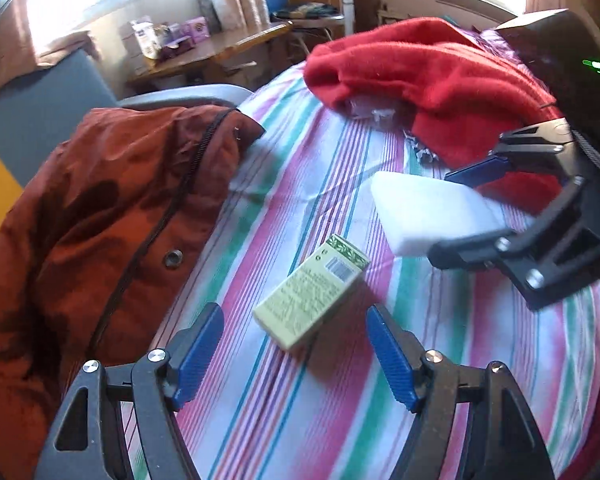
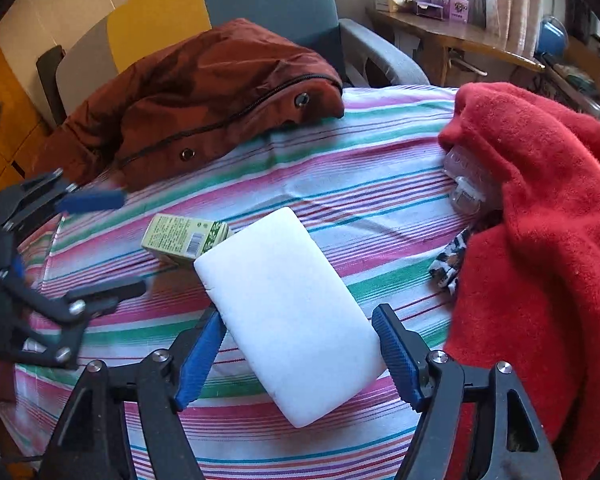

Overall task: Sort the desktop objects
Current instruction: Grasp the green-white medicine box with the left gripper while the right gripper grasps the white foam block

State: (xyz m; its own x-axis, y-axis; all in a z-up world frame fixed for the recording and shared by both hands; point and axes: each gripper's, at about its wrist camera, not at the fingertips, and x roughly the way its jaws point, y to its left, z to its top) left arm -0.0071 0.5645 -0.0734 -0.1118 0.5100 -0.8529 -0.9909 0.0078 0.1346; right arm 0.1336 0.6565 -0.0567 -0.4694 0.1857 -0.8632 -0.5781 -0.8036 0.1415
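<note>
A small green box (image 1: 312, 292) lies on the striped cloth (image 1: 308, 400), just ahead of my open, empty left gripper (image 1: 296, 336). It also shows in the right wrist view (image 2: 184, 236). My right gripper (image 2: 300, 340) is shut on a white foam block (image 2: 292, 316) and holds it above the cloth. In the left wrist view the right gripper (image 1: 460, 216) holds the white block (image 1: 432, 212) at the right. The left gripper (image 2: 112, 244) shows at the left of the right wrist view.
A rust-brown jacket (image 1: 100, 232) lies at the cloth's left side. A red fleece blanket (image 2: 540, 220) covers the right, with a clear plastic item (image 2: 466, 184) and a leopard-print strip (image 2: 448, 264) at its edge. A grey chair (image 2: 284, 12) stands behind.
</note>
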